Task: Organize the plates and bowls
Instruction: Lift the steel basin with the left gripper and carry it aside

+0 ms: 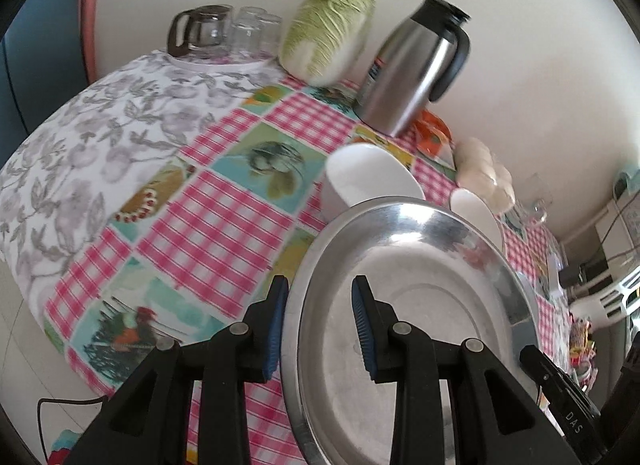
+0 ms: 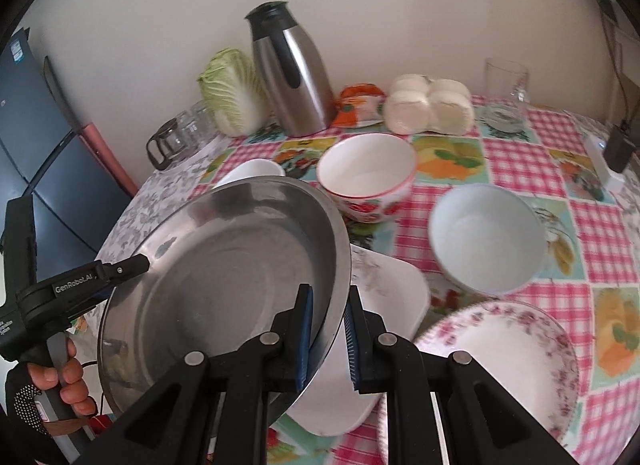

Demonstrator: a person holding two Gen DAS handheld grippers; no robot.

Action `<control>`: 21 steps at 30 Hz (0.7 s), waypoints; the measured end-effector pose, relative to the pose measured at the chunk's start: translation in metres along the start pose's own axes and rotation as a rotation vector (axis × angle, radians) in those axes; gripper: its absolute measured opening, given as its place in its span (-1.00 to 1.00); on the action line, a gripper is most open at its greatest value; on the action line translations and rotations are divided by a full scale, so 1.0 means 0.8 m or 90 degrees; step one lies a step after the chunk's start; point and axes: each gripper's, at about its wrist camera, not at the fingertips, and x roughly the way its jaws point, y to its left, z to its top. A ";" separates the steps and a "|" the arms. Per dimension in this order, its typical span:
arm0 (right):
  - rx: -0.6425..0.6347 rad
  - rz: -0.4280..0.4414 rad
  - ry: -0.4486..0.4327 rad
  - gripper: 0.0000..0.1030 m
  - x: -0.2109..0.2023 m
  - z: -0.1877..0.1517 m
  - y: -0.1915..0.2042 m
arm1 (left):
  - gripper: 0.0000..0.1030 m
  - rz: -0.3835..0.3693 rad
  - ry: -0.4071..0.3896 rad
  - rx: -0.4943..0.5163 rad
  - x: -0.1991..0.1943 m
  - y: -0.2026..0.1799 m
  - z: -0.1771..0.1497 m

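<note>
A steel plate [image 1: 400, 305] [image 2: 224, 285] is held tilted above the table. My left gripper [image 1: 320, 329] straddles its left rim with the jaws apart, so it looks open; it also shows in the right wrist view [image 2: 120, 269] at the plate's left edge. My right gripper [image 2: 328, 337] straddles the plate's right rim, jaws close around it. On the table are a floral bowl [image 2: 368, 177], a plain white bowl [image 2: 488, 237] [image 1: 368, 177], a small white bowl [image 2: 252, 171] [image 1: 476, 217], a white square plate [image 2: 384, 305] and a pink-flowered plate [image 2: 504, 369].
A steel thermos jug [image 2: 292, 77] [image 1: 416, 69], a napa cabbage [image 2: 232, 93] [image 1: 324, 37], wrapped buns [image 2: 428, 105], a glass pot and glasses [image 1: 224, 33], and a tall glass [image 2: 506, 81] stand along the wall. The table edge drops off at the left.
</note>
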 end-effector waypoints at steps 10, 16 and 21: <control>0.022 -0.045 0.033 -0.68 0.004 -0.017 -0.046 | -0.37 -0.014 0.053 0.043 0.020 -0.038 -0.020; 0.031 -0.055 0.060 -0.68 0.021 -0.024 -0.058 | -0.36 0.038 0.096 0.083 0.046 -0.049 -0.032; 0.025 -0.080 0.091 -0.68 0.041 -0.030 -0.065 | -0.34 0.051 0.117 0.116 0.060 -0.057 -0.040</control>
